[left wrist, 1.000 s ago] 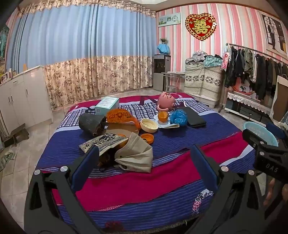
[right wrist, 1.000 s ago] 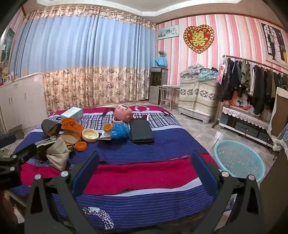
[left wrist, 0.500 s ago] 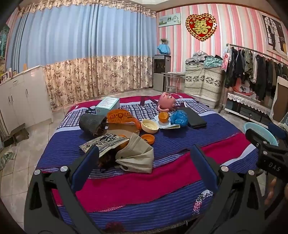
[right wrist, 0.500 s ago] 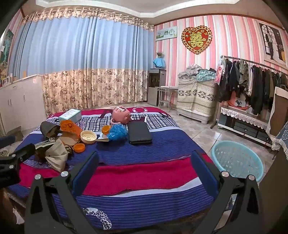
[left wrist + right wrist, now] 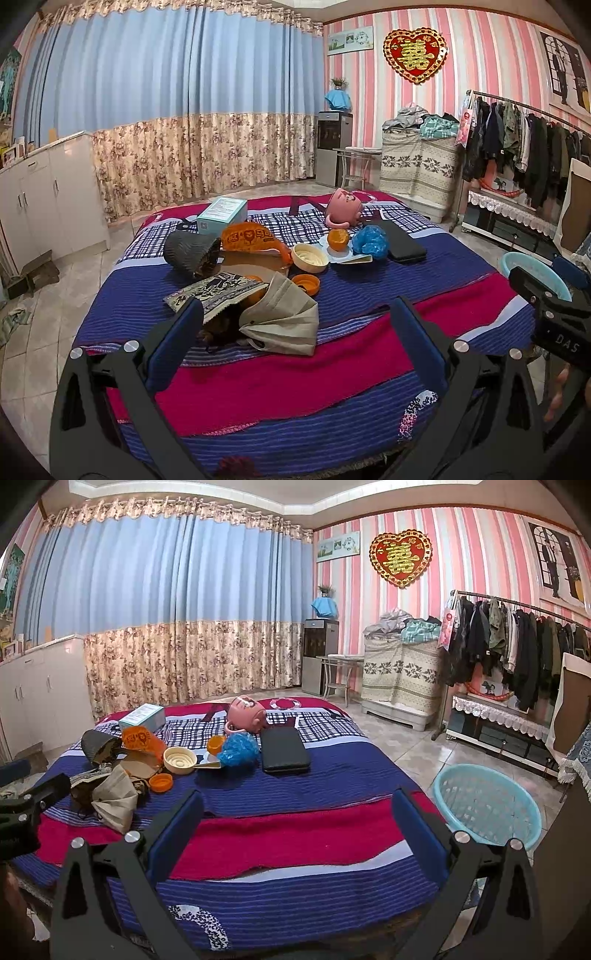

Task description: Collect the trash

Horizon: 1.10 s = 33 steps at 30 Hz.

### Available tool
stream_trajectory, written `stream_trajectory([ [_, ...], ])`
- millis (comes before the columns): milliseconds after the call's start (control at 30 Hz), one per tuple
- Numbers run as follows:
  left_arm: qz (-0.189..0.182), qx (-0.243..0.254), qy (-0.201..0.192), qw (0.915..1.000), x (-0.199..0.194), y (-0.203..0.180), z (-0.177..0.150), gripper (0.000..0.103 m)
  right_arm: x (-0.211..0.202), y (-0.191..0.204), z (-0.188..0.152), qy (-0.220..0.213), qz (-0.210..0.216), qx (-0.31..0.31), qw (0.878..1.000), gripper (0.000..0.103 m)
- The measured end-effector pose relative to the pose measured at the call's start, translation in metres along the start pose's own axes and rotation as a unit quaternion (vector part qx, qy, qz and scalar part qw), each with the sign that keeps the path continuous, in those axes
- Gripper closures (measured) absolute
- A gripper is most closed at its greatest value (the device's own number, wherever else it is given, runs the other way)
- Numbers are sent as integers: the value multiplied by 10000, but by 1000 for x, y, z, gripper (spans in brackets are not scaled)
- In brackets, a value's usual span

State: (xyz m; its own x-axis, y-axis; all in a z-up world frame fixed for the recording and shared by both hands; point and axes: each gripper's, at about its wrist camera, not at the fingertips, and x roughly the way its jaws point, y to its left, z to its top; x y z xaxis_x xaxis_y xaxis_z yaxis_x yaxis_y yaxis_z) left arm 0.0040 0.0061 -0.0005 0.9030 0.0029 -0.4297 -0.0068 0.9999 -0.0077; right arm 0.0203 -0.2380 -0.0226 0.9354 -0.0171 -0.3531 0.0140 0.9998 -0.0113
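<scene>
Litter lies on the striped bed cover [image 5: 332, 369]: a beige paper bag [image 5: 284, 317], a patterned wrapper [image 5: 218, 291], an orange snack bag [image 5: 251, 238], a cream lid [image 5: 309, 256], an orange cap [image 5: 308, 284], an orange fruit [image 5: 338, 238] and a blue crumpled bag [image 5: 369, 242]. My left gripper [image 5: 295, 343] hovers open just short of the beige bag. My right gripper [image 5: 295, 827] is open over the bare red stripe, far from the litter [image 5: 114, 801]. A light blue basket [image 5: 487, 805] stands on the floor at the bed's right.
A pink pig-shaped pot [image 5: 345, 208], a teal box [image 5: 221, 214], a dark knit hat [image 5: 190, 251] and a black case [image 5: 400, 243] also lie on the bed. White cabinets [image 5: 44, 199] stand left; a clothes rack [image 5: 517, 646] is right.
Both grippers have shifted only slightly; the right wrist view drifted a little to the right. Nothing on the bed has moved and both grippers stay open.
</scene>
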Motion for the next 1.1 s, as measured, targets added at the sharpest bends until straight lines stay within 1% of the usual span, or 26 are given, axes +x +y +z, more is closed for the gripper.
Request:
stream_trajectory([
  [1100,52,-92,9,9999,9,10,0,5,3,-7,-6,-40,-90,-32,9999,4],
])
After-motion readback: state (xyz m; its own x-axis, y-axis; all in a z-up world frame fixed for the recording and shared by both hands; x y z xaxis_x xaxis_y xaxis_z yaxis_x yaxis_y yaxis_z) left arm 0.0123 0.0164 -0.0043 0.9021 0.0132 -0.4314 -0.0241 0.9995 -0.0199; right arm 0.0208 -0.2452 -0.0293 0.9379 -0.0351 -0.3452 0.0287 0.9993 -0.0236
